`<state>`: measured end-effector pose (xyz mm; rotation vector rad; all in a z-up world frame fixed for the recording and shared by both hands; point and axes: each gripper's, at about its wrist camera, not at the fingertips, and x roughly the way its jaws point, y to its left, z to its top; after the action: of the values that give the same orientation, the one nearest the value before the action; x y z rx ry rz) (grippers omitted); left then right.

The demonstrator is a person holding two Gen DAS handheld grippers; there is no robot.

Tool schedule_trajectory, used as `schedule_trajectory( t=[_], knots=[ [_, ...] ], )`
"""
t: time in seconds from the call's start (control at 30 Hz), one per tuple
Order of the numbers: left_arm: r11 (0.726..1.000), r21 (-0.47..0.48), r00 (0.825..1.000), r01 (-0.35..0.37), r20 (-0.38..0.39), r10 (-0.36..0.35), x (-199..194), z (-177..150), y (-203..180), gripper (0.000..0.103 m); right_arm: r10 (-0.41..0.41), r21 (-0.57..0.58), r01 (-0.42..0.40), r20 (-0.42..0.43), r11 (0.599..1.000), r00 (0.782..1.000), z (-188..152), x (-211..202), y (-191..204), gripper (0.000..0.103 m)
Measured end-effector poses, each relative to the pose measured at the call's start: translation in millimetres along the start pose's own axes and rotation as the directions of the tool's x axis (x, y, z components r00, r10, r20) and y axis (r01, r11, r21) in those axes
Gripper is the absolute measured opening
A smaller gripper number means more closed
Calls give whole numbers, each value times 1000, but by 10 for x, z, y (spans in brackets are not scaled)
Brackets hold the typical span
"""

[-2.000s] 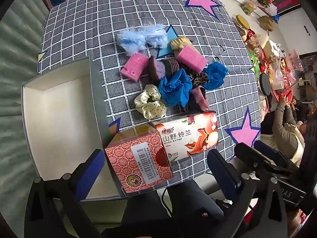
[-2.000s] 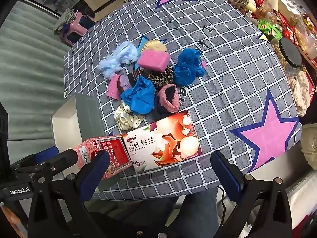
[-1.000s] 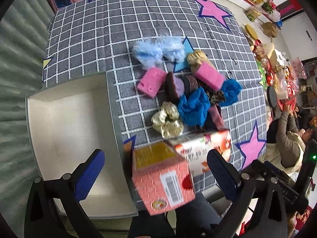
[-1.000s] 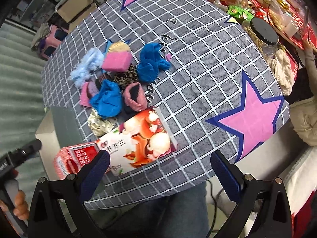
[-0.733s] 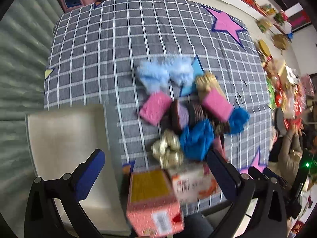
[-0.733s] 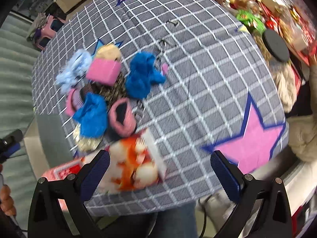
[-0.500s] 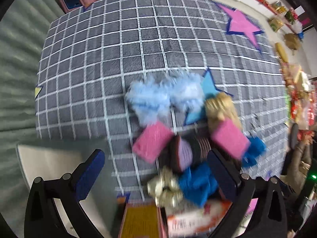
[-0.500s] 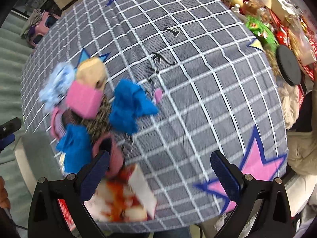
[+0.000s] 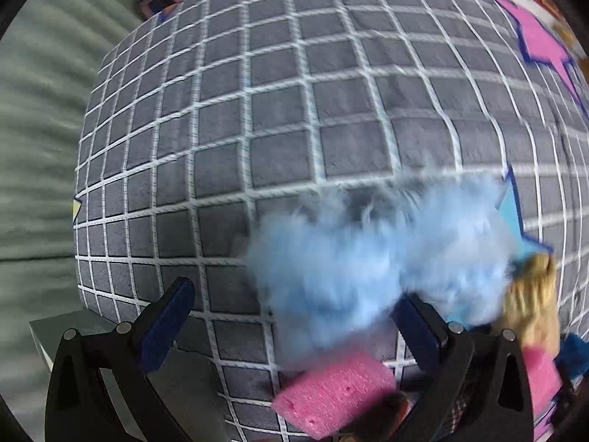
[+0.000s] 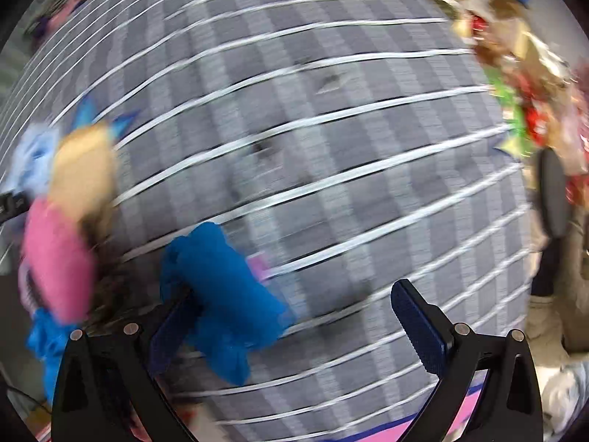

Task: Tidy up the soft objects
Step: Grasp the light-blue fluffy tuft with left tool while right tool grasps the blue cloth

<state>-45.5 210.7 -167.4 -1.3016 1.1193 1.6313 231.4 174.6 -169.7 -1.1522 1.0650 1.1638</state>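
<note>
A fluffy light-blue scrunchie (image 9: pixel 371 258) fills the space between the open fingers of my left gripper (image 9: pixel 294 326), low over the grey checked tablecloth (image 9: pixel 257 118). A pink sponge (image 9: pixel 335 397) lies just below it and a tan plush piece (image 9: pixel 530 302) at the right. In the blurred right wrist view, a bright blue cloth scrunchie (image 10: pixel 224 298) lies by the left finger of my open right gripper (image 10: pixel 291 326). A second pink sponge (image 10: pixel 55 258) and the tan piece (image 10: pixel 83 169) sit at the left.
A corner of the grey box (image 9: pixel 55 331) shows at the lower left of the left wrist view. Snack packets and jars (image 10: pixel 522 84) crowd the table's right edge. A pink star (image 9: pixel 541 44) is printed at the far right of the cloth.
Both grippers have dropped much closer to the table. The left one has closed in around the light-blue scrunchie; the right one has swung toward the blue cloth scrunchie. The tissue boxes have left view.
</note>
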Motion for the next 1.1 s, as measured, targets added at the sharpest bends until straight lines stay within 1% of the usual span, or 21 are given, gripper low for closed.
schedule_trajectory(
  t=[0.03, 0.1, 0.2, 0.23, 0.33, 0.43, 0.5, 0.53, 0.67, 0.73, 0.77, 0.8, 0.83, 0.87, 0.9, 0.93, 0.97, 1.0, 1.03, 1.07, 1.1],
  knots=[
    [999, -7, 999, 53, 5, -53, -52, 1, 38, 103, 2, 31, -2, 2, 1000, 1000, 44, -32, -152, 102],
    [996, 6, 995, 94, 24, -94, -172, -31, 53, 103, 68, 67, -69, 18, 995, 997, 81, -131, -371, 102],
    [997, 43, 997, 71, 31, -73, -379, -44, 18, 103, 184, 57, -186, 29, 981, 982, 88, -261, -426, 102],
    [996, 47, 997, 76, 25, -77, -341, 30, -62, 103, 210, 40, -210, 21, 977, 978, 97, -288, -392, 102],
    [995, 54, 997, 81, 6, -81, -285, 106, -195, 103, 177, -2, -177, 12, 984, 984, 129, -252, -229, 102],
    [995, 70, 997, 72, -20, -71, -139, 45, -384, 103, 199, -4, -199, -25, 980, 980, 129, -87, -89, 102],
    [993, 81, 996, 90, -30, -88, 36, -22, -459, 103, 180, -31, -182, -50, 983, 982, 110, 37, 22, 102],
    [992, 82, 995, 96, -30, -94, 81, -34, -477, 103, 177, -41, -180, -56, 983, 983, 26, 86, 68, 102],
    [986, 63, 988, 153, -27, -152, 305, -39, -567, 103, 131, -67, -134, -55, 989, 990, -72, 124, 188, 102],
    [983, 44, 984, 178, -36, -176, 315, 136, -428, 103, 127, -61, -131, -53, 990, 990, -80, 166, 258, 103],
    [982, 35, 982, 186, -30, -185, 381, 165, -407, 103, 122, -58, -125, -52, 990, 991, -82, 176, 296, 103],
    [982, 42, 983, 183, -25, -182, 425, 170, -421, 103, 117, -58, -120, -53, 991, 992, -79, 192, 334, 103],
    [982, 41, 983, 184, -25, -183, 459, 161, -431, 103, 116, -56, -119, -58, 991, 992, -56, 213, 278, 103],
    [982, 42, 982, 186, -30, -185, 531, 195, -391, 103, 114, -55, -117, -63, 992, 991, -116, 182, 279, 103],
    [982, 41, 982, 185, -40, -184, 611, 260, -323, 103, 113, -57, -117, -71, 991, 991, -37, 242, 267, 103],
    [983, 39, 982, 181, -59, -179, 645, 297, -328, 103, 112, -59, -117, -80, 991, 990, -70, 257, 292, 103],
    [984, 43, 983, 172, -68, -169, 604, 311, -291, 103, 111, -64, -117, -91, 991, 990, -22, 340, 342, 103],
    [986, 57, 986, 156, -67, -152, 565, 339, -326, 100, 106, -70, -113, -101, 991, 989, 39, 366, 336, 103],
    [986, 82, 989, 143, -53, -139, 469, 421, -398, 90, 104, -74, -112, -99, 991, 990, 21, 338, 353, 100],
    [982, 125, 990, 139, -24, -137, 418, 430, -471, 82, 105, -77, -112, -89, 991, 990, 7, 295, 363, 97],
    [978, 154, 990, 140, -13, -140, 382, 434, -526, 64, 110, -85, -116, -70, 990, 991, -22, 234, 383, 86]
  ],
)
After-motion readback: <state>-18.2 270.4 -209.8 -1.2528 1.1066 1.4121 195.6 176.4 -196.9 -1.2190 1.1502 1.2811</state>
